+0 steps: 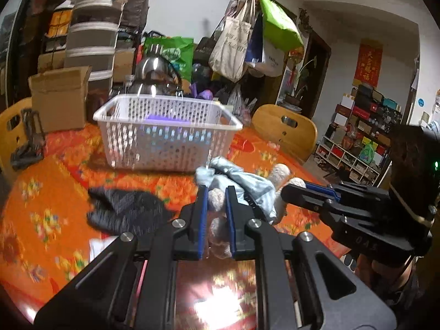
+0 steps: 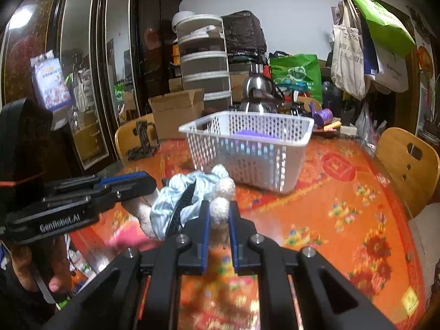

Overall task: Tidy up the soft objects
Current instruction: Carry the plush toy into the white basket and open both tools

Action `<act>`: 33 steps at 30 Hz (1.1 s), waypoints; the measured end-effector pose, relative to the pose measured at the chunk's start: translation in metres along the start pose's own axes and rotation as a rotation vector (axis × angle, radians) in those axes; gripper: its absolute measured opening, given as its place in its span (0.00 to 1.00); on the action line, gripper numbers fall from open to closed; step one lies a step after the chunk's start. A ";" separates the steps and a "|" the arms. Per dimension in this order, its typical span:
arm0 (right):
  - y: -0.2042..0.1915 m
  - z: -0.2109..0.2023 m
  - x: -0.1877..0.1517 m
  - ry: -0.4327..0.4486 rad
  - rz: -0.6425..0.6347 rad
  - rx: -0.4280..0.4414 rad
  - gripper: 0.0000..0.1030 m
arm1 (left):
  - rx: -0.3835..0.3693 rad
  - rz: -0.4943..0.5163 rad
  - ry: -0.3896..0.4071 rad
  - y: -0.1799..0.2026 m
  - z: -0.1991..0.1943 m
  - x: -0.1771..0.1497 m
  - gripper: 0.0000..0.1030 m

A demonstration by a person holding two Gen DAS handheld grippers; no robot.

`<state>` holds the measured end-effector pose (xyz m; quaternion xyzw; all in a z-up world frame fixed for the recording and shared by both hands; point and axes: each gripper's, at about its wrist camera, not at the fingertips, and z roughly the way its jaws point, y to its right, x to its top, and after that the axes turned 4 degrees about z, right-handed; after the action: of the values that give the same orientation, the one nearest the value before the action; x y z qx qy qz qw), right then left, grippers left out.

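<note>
A cream plush toy in light blue striped clothes point(image 1: 242, 184) hangs between both grippers above the orange tablecloth. My left gripper point(image 1: 217, 192) is shut on one of its cream limbs. My right gripper point(image 2: 218, 206) is shut on another cream limb of the toy point(image 2: 192, 192). The right gripper also shows in the left wrist view point(image 1: 299, 189), and the left gripper in the right wrist view point(image 2: 143, 181). A white perforated plastic basket point(image 1: 167, 134) stands just beyond the toy, with something purple inside; it also shows in the right wrist view point(image 2: 247, 148). A dark knitted cloth point(image 1: 126, 209) lies on the table at the left.
A cardboard box point(image 1: 59, 99), a steel kettle point(image 1: 155, 75) and stacked containers stand behind the basket. Wooden chairs point(image 1: 286, 129) ring the round table point(image 2: 343, 206). A coat rack with hanging bags point(image 1: 247, 41) stands at the back. A pink item point(image 2: 123, 236) lies below the toy.
</note>
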<state>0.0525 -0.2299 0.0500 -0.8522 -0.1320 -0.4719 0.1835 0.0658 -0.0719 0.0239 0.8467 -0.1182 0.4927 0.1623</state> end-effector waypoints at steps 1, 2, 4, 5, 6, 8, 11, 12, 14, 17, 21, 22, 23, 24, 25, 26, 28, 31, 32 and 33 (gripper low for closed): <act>0.001 0.001 0.010 0.009 -0.004 -0.001 0.11 | -0.003 0.004 0.010 0.000 0.001 0.010 0.11; 0.000 0.002 0.019 0.017 -0.009 -0.002 0.11 | -0.008 0.005 0.016 -0.001 0.001 0.018 0.11; 0.000 0.005 0.041 0.032 -0.031 -0.011 0.11 | -0.008 0.016 0.032 -0.004 0.003 0.040 0.11; 0.002 0.008 0.055 0.038 -0.036 -0.015 0.11 | -0.004 0.023 0.037 -0.006 0.004 0.050 0.11; 0.004 0.011 0.066 0.042 -0.031 -0.012 0.11 | -0.008 0.028 0.040 -0.009 0.007 0.064 0.11; 0.009 0.022 0.094 0.058 -0.019 -0.007 0.11 | -0.001 0.044 0.043 -0.015 0.014 0.094 0.11; 0.016 0.046 0.134 0.058 -0.010 0.003 0.11 | 0.004 0.046 0.041 -0.028 0.029 0.137 0.11; 0.018 0.060 0.149 0.045 -0.011 0.008 0.11 | 0.009 0.046 0.037 -0.033 0.034 0.149 0.11; 0.020 0.082 0.171 0.027 -0.016 -0.001 0.11 | 0.056 0.065 0.042 -0.047 0.049 0.179 0.11; 0.020 0.122 0.195 -0.008 -0.036 -0.036 0.11 | 0.101 0.038 -0.003 -0.076 0.078 0.212 0.11; 0.020 0.163 0.201 -0.054 -0.036 -0.045 0.11 | 0.141 0.012 -0.069 -0.112 0.119 0.232 0.11; 0.019 0.168 0.199 -0.054 -0.043 -0.046 0.11 | 0.151 0.012 -0.080 -0.118 0.127 0.234 0.11; 0.018 0.175 0.197 -0.055 -0.047 -0.047 0.11 | 0.161 0.023 -0.091 -0.123 0.134 0.235 0.11; 0.018 0.182 0.194 -0.062 -0.042 -0.038 0.11 | 0.171 0.028 -0.100 -0.127 0.141 0.236 0.11; 0.018 0.187 0.191 -0.068 -0.037 -0.030 0.11 | 0.173 0.025 -0.103 -0.130 0.145 0.234 0.11; 0.018 0.192 0.188 -0.075 -0.036 -0.027 0.11 | 0.173 0.020 -0.108 -0.135 0.150 0.233 0.11; 0.018 0.202 0.181 -0.084 -0.036 -0.017 0.11 | 0.179 0.007 -0.116 -0.142 0.159 0.229 0.11; 0.018 0.212 0.176 -0.096 -0.047 -0.022 0.11 | 0.190 -0.006 -0.117 -0.152 0.169 0.221 0.11; 0.018 0.212 0.174 -0.088 -0.052 -0.029 0.11 | 0.189 -0.013 -0.119 -0.154 0.173 0.218 0.11; 0.019 0.214 0.173 -0.085 -0.054 -0.034 0.11 | 0.189 -0.019 -0.123 -0.158 0.178 0.217 0.11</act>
<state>0.3113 -0.1441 0.0898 -0.8707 -0.1544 -0.4421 0.1504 0.3697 -0.0046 0.1058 0.8880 -0.0729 0.4472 0.0790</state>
